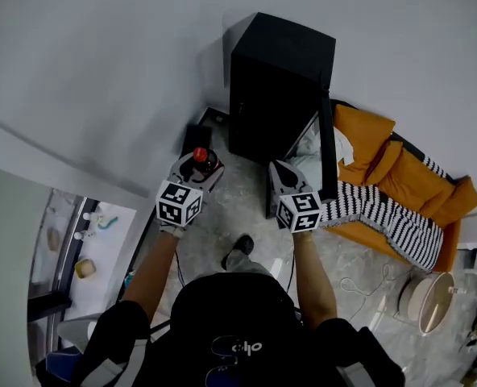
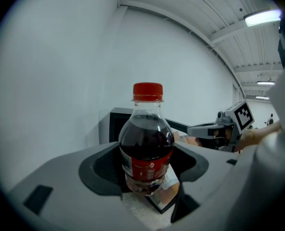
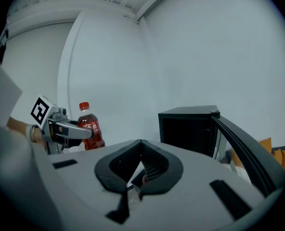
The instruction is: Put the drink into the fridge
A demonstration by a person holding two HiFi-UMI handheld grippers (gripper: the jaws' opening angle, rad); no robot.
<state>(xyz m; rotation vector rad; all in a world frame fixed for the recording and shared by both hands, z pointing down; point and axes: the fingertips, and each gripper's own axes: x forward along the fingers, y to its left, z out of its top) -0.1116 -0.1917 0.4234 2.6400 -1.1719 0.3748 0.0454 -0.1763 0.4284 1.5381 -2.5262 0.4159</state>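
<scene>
We clamp one red-capped clear plastic bottle (image 2: 146, 146) in the left claw (image 1: 193, 166); the right claw (image 3: 141, 166) is pinched shut near one boxy black fridge (image 1: 279, 87).

Bottle (image 2: 146, 143): white print on red label (image 2: 148, 167) illegible. Shirt logo (image 1: 240, 347) unreadable.

The bottle (image 1: 203, 160) is held in the left gripper (image 1: 197, 168), beside the right gripper (image 1: 280, 172), both before the fridge (image 1: 280, 87) set against the wall (image 1: 101, 55); its door (image 1: 327, 147) is opened toward the sofa (image 1: 396, 180) at right.
</scene>
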